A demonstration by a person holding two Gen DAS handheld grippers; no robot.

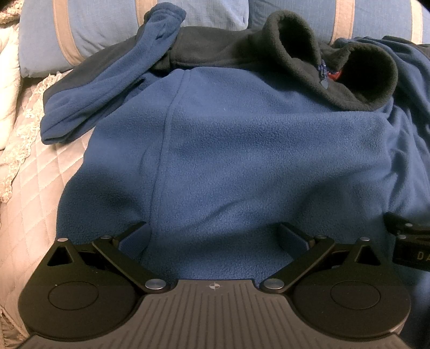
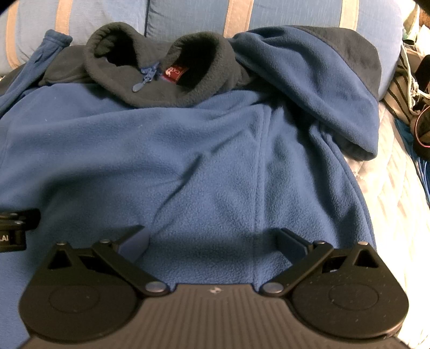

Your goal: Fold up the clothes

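Note:
A blue fleece pullover [image 1: 228, 150] with a black collar [image 1: 336, 67] lies spread on a bed, collar at the far end; it also fills the right wrist view [image 2: 166, 161], where the collar [image 2: 161, 69] shows a zip and a red label. Its left sleeve [image 1: 107, 88] lies folded toward the pillows and its right sleeve [image 2: 336, 86] is bunched at the far right. My left gripper [image 1: 212, 236] is open, its jaws wide apart over the near hem. My right gripper [image 2: 212, 239] is open too, over the hem beside it.
Blue pillows with beige stripes [image 1: 102, 29] line the far edge, also in the right wrist view [image 2: 188, 18]. A quilted beige bedspread with lace trim [image 1: 37, 171] lies at the left. Other clothes and dark items [image 2: 414, 91] sit at the right on a pale cover [image 2: 397, 204].

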